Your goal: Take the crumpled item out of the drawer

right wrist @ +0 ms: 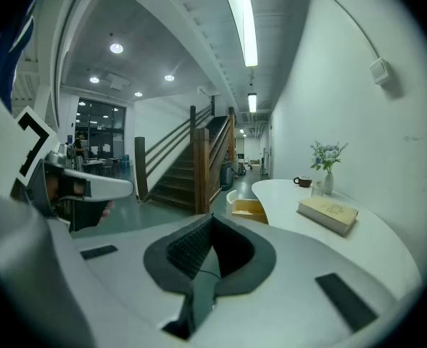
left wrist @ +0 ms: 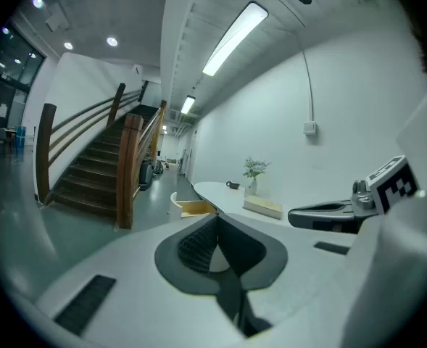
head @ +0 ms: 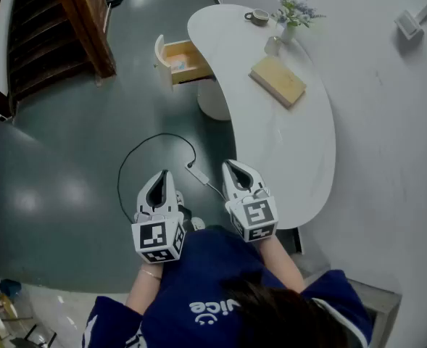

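**A:** How do the jaws stand?

**B:** Both pairs are together. The left gripper [head: 162,174] has its dark pads meeting at the tip with nothing between them. Its own view [left wrist: 216,220] shows the same. The right gripper [head: 229,164] is closed just as tight and just as empty [right wrist: 212,217]. Neither one touches anything.

**A:** And where are they, going by the table?

**B:** At the near end of the white curved table [head: 285,143], held close to the person's chest. The right one is just beside the table's edge. The left one is further out, over the floor, on the side away from the table.

**A:** The drawer?

**B:** The drawer [head: 191,76] sticks out from under the table's far end, pulled open, well apart from both grippers. On its wooden bottom lies a small pale lump [head: 180,64] with a bluish tinge (too small from here to tell whether it is crumpled). Both gripper views catch the open drawer [left wrist: 195,207] [right wrist: 248,210] but not what is inside.

**A:** Any other containers?

**B:** On the table's far end a vase [head: 288,33] holds a sprig of flowers [head: 294,9]. A cup [head: 257,17] sits near it, and I cannot tell what is in it. A book [head: 278,80] lies flat on the table, a little nearer than the vase.
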Demonstrator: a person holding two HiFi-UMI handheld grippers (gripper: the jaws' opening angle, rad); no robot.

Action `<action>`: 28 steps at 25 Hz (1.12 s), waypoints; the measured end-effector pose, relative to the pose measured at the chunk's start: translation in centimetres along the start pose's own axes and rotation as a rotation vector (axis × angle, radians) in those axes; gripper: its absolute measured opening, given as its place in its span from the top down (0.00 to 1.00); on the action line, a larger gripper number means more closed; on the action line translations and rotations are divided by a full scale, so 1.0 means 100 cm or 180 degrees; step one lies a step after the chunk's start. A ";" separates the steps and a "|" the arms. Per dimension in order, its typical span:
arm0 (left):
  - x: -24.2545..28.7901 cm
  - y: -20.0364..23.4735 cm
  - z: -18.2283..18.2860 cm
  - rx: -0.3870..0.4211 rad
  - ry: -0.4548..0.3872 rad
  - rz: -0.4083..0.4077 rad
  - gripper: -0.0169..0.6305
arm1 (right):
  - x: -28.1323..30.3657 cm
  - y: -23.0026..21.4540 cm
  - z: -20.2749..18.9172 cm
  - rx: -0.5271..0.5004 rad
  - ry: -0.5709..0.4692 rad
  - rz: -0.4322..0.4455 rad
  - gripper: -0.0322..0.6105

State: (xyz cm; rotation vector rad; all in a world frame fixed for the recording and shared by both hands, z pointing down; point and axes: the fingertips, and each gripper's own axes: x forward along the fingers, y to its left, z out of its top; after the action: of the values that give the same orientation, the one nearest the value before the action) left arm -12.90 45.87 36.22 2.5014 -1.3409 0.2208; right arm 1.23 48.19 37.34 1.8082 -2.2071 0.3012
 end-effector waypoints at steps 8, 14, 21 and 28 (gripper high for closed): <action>0.028 0.010 0.003 0.0031 0.0021 -0.0056 0.97 | 0.026 -0.011 0.004 0.0043 -0.0031 -0.0063 0.94; 0.067 0.025 0.012 0.0059 0.0052 -0.0149 0.97 | 0.059 -0.030 0.006 0.0260 -0.0002 -0.0145 0.94; 0.124 0.068 0.035 0.0057 0.0093 -0.0239 0.97 | 0.119 -0.045 0.016 0.0309 0.0141 -0.0213 0.94; 0.179 0.117 0.061 0.0107 0.0116 -0.0345 0.97 | 0.177 -0.054 0.038 0.0272 0.0134 -0.0387 0.94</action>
State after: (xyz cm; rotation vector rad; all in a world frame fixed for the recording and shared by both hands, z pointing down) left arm -12.68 23.66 37.47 2.5760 -1.1930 0.2661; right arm 2.96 29.54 39.64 1.9529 -2.0751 0.4098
